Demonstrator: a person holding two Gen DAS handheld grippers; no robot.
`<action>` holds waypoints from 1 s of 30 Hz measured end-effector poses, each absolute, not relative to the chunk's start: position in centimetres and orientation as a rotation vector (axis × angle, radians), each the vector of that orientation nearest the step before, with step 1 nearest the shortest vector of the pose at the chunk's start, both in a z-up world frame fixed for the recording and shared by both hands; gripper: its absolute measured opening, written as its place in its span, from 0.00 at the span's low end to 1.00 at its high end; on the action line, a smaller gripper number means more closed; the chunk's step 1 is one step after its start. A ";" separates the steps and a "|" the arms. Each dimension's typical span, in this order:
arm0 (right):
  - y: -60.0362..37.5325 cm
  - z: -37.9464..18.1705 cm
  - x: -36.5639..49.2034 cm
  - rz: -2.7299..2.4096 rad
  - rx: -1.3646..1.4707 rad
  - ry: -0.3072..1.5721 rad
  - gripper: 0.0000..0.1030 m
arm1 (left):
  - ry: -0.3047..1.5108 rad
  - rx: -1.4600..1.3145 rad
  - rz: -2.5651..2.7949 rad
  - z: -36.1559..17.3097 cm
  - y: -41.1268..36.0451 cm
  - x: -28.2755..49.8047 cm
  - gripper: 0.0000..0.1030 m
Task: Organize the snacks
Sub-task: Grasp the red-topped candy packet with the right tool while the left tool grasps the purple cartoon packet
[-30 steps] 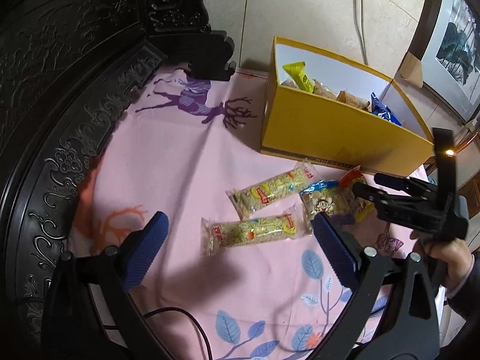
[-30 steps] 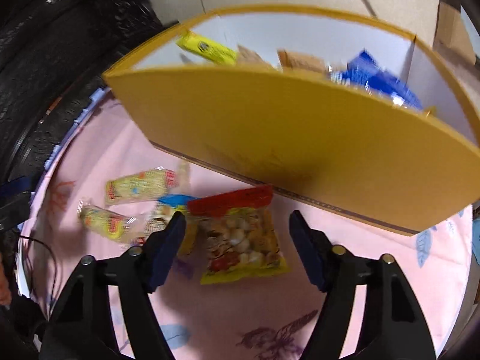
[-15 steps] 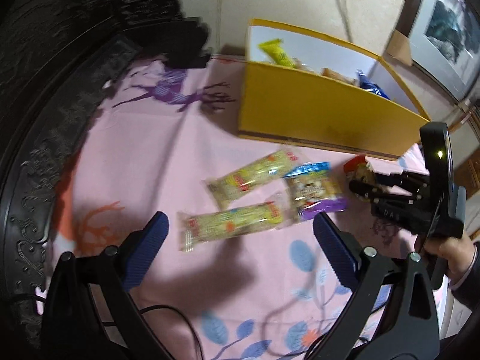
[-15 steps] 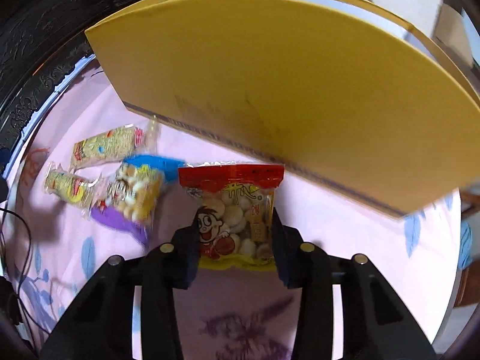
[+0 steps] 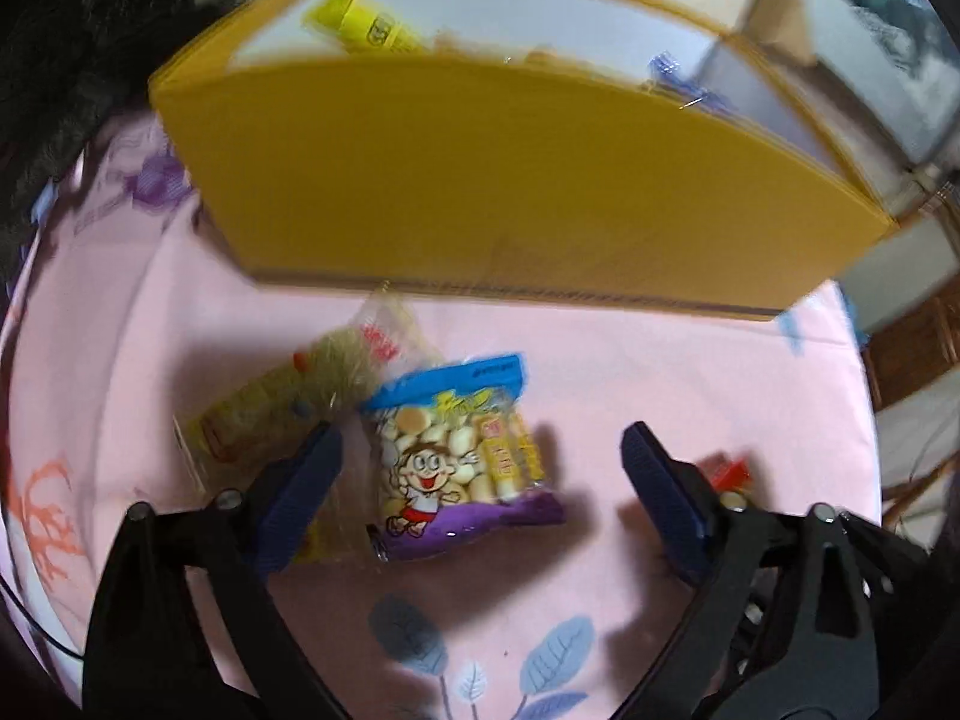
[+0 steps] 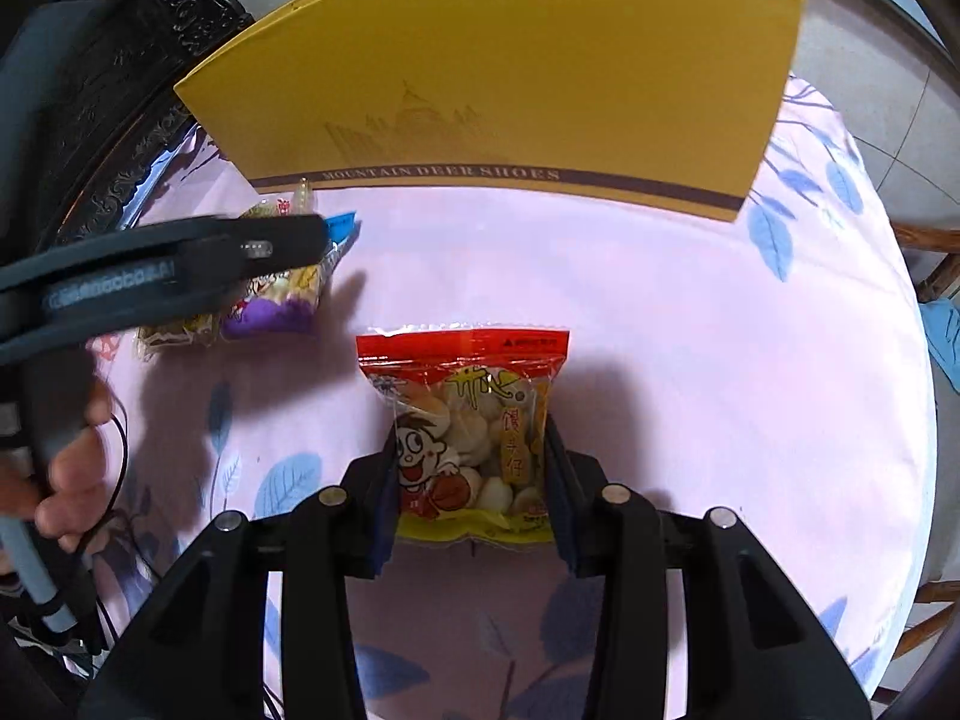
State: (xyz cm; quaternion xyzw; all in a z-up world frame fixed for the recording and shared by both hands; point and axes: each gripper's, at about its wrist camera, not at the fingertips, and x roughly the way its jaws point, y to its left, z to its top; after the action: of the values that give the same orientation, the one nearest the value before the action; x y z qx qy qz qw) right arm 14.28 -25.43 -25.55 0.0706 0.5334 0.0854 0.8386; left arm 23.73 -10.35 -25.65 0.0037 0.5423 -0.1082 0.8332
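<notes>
The right hand-held gripper (image 6: 471, 480) is squeezing a small snack bag with a red top (image 6: 465, 438). The bag is see-through in the middle, with little round biscuits inside and a cartoon kid with a big smile on the front. It has a yellow strip at the bottom. It lies on the pink cloth with blue leaves (image 6: 690, 330) that covers the desk, in front of a big yellow box (image 6: 510, 78), a little way apart from it.

The left hand-held gripper (image 5: 480, 468) is wide, and its jaws are closing in. Between its dark blue fingers (image 5: 663, 483) lies another snack bag, this one with a blue top (image 5: 459, 450) and a purple bottom. It shows the same smiling kid and the same round biscuits. The pads are not pressing on it.

Beside the blue-top bag, to the left, lie long clear packs of yellowish snacks (image 5: 300, 396), partly under it. The view is blurry there.

Inside the yellow box a bright yellow packet (image 5: 366, 27) sticks up near the left end.

A person's hand (image 6: 60, 474) holds the left gripper's handle.
</notes>
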 end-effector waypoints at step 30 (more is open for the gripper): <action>-26.6 -24.1 12.9 0.149 0.211 1.079 0.41 | 1.056 -0.129 -0.457 -20.6 -8.2 18.2 0.49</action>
State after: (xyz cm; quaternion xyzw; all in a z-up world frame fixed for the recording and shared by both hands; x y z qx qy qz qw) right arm 12.91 -26.57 -24.09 0.1001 0.5125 0.0708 0.8499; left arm 18.20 -8.21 -20.63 -0.0610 0.4989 -0.2159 0.8371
